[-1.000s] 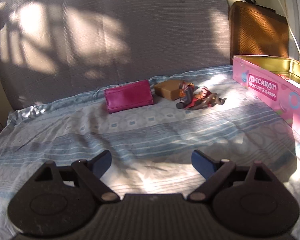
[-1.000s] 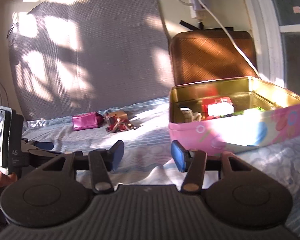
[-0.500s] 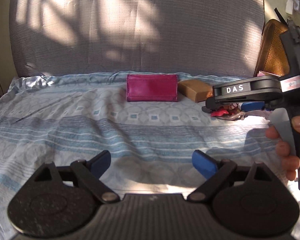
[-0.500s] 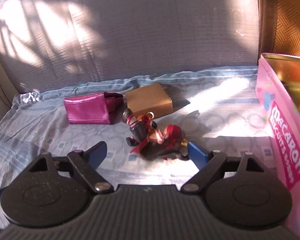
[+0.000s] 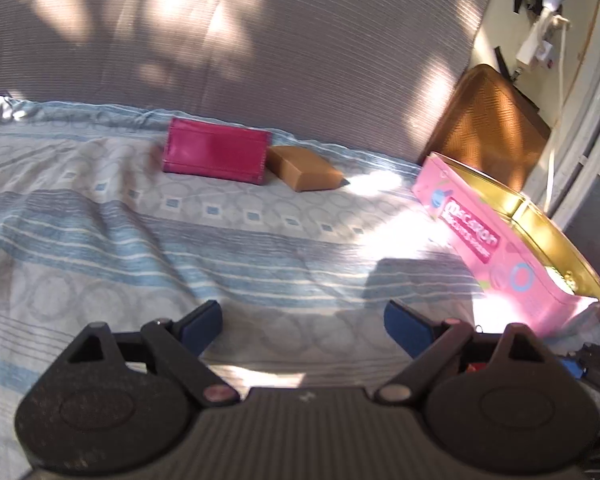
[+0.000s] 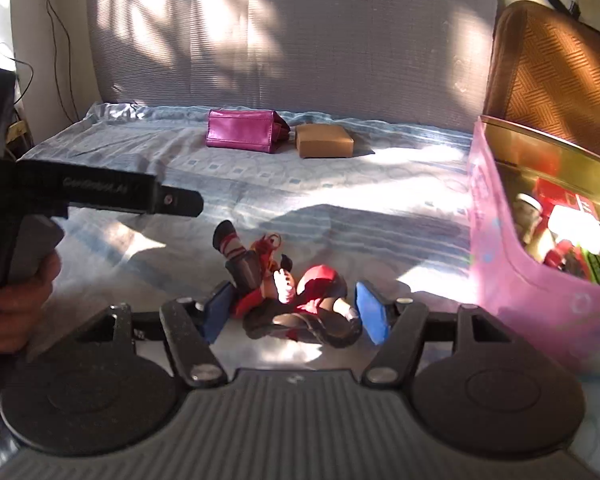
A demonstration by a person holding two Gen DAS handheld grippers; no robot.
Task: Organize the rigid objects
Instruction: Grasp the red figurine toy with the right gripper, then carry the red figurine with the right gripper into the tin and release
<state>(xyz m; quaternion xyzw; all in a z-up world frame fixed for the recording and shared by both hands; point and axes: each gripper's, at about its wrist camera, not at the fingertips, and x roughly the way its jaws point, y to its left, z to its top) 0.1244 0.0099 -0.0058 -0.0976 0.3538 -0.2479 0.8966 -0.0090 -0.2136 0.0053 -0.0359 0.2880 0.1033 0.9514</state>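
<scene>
The figurine [image 6: 288, 296], a red and dark toy lying on its side, sits on the bed [image 6: 140, 160] between the blue pads of the right hand-held gripper [image 6: 294, 312]. That gripper's jaws have just been closing around it; whether the pads already press on it cannot be told. Only the right wrist view shows the figurine.

Just right of it stands the pink tin [image 6: 496, 240], lid off, with red and green packets inside. The left wrist view shows the tin's [image 5: 472, 236] side label reading "Macaron" with a smaller, blurred line beneath.

At the far edge of the bed lie a magenta wallet [image 6: 242, 134] and, touching its right end, a tan box [image 6: 324, 140]; both views show them.

The left hand-held gripper [image 5: 302, 320] hangs released over bare sheet. The right wrist view catches its black body at the left, bearing faint unreadable lettering, with a hand [image 6: 20, 300] on its grip.
</scene>
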